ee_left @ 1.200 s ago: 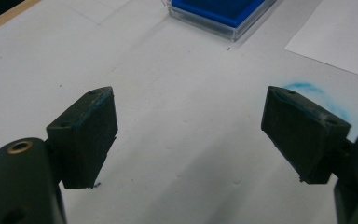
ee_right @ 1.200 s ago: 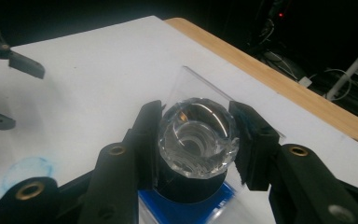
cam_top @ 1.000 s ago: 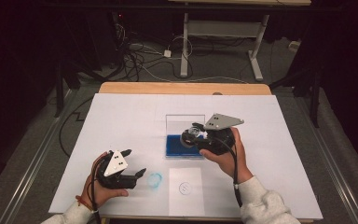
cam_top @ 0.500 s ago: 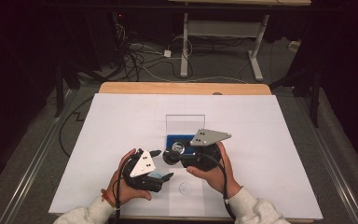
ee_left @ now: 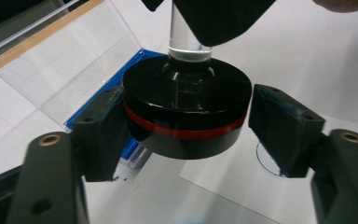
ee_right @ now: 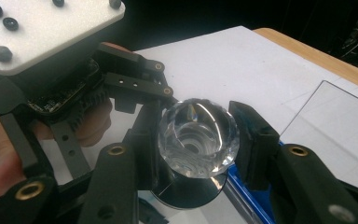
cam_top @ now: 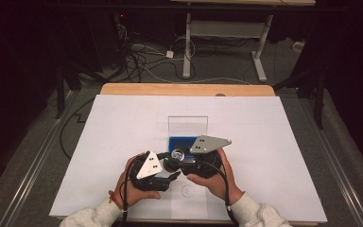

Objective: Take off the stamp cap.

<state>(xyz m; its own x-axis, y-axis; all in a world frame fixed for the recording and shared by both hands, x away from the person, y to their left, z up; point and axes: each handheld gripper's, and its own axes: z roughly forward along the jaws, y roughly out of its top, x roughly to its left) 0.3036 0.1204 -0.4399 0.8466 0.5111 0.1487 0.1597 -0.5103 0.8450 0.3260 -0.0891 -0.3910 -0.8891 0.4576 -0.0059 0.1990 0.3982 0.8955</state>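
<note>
Near the table's (cam_top: pixel 123 123) front edge, your right gripper (ee_right: pixel 198 135) clamps the crystal knob (ee_right: pixel 198 139); your left gripper (ee_left: pixel 186 126) brackets its black base (ee_left: pixel 186 114), parted, not yet gripping.

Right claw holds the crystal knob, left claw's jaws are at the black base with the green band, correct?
Not quite: the band on the black base is red, as the left gripper view shows. The right claw does hold the crystal knob, and the left claw's jaws flank the base.
</note>
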